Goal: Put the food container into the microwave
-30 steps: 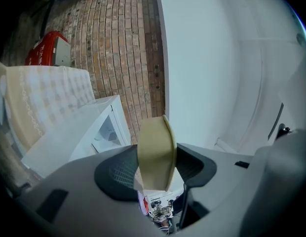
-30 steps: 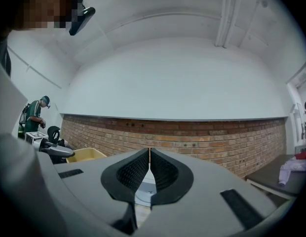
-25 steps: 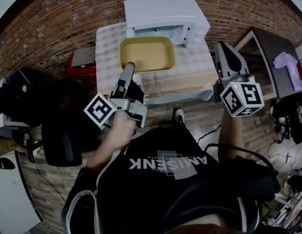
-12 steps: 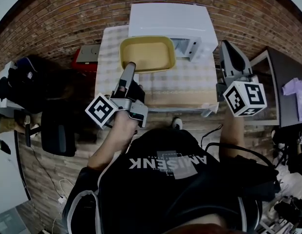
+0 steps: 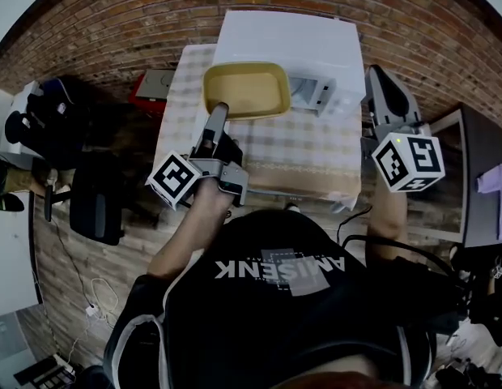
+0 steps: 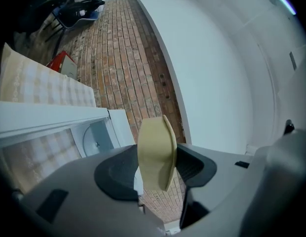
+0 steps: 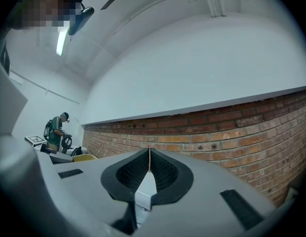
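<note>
Partly seen or unreadable items

Head view: the food container (image 5: pixel 244 90) covers most of the microwave (image 5: pixel 291 43) opening, and we cannot make out the left gripper (image 5: pixel 219 109) tips at its rim. Left gripper view: we see the container edge-on, inside unseen, microwave cut off at left. Right gripper view: distant person (image 7: pixel 55 132) too small.

The right gripper (image 7: pixel 149 153) holds its jaws closed tip to tip with nothing between them, facing a brick wall (image 7: pixel 232 132) below a white wall (image 7: pixel 202 73), with a person (image 7: pixel 56 130) in a green top far off at the left.
</note>
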Action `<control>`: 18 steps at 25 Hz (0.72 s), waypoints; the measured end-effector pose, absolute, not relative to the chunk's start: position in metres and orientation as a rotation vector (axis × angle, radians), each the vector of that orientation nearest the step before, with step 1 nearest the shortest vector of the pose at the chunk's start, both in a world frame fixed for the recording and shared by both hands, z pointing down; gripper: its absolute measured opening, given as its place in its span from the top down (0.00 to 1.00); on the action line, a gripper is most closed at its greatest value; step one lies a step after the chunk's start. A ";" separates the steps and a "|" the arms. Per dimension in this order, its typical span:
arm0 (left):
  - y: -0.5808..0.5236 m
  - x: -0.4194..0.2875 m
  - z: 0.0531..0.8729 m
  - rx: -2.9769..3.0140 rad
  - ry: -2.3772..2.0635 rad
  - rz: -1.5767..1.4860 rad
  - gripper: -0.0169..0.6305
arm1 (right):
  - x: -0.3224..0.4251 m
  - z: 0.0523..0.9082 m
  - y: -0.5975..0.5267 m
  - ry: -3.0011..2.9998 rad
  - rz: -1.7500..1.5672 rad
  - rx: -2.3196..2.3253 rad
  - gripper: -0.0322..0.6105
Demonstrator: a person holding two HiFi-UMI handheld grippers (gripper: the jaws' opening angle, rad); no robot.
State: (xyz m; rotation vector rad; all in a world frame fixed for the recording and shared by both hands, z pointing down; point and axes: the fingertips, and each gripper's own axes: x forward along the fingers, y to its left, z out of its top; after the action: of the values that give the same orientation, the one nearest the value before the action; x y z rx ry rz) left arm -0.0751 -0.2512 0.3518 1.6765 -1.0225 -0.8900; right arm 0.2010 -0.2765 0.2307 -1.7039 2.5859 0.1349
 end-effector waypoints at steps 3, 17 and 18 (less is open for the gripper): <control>-0.261 -0.063 0.358 1.663 -1.063 -0.876 0.61 | 0.212 0.235 -0.292 2.605 0.114 -1.671 0.88; -0.309 -0.031 0.426 1.637 -1.110 -0.682 0.61 | 0.216 0.256 -0.344 2.614 0.024 -1.760 0.88; -0.313 -0.030 0.428 1.636 -1.100 -0.689 0.61 | 0.212 0.256 -0.343 2.625 0.040 -1.765 0.88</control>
State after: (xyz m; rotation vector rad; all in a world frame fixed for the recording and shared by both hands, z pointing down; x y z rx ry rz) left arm -0.0305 -0.3128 0.4285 1.6356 -1.1004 -0.6895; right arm 0.2122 -0.3429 0.2560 -1.7649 2.6253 0.0397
